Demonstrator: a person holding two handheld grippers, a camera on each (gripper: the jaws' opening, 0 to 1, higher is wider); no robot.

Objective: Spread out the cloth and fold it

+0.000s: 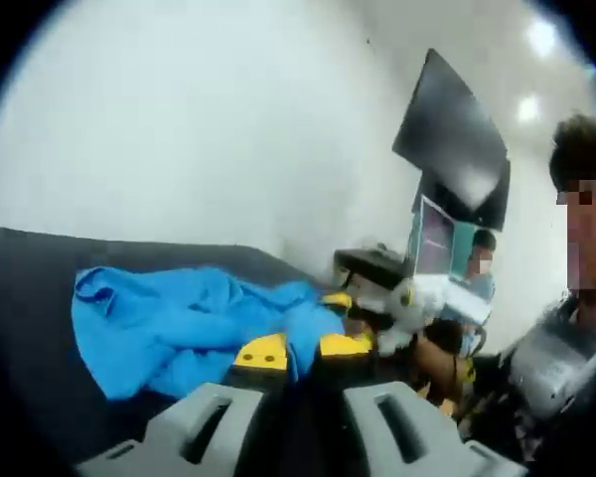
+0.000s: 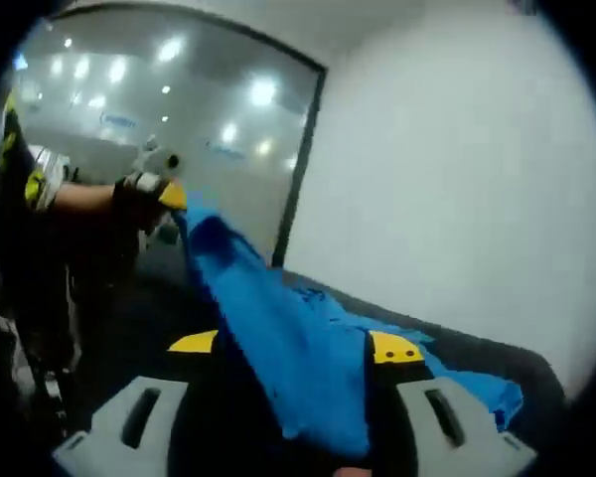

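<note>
In the left gripper view, the left claw [image 1: 303, 350] pinches an edge of the blue cloth [image 1: 179, 323], which lies bunched on the dark worktop [image 1: 30, 298]. In the right gripper view, the right claw [image 2: 293, 343] is clamped on the cloth [image 2: 278, 328], lifting it. This looks like the spreading step; next, pull the edges apart. No containers.

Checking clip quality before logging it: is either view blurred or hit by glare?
Left gripper view: soft motion blur throughout, blue cloth edges smeared, ceiling lights blown out at the upper right. Right gripper view: the cloth is blurred, ceiling lights glare at the upper left, fisheye bends the dark frame.
</note>
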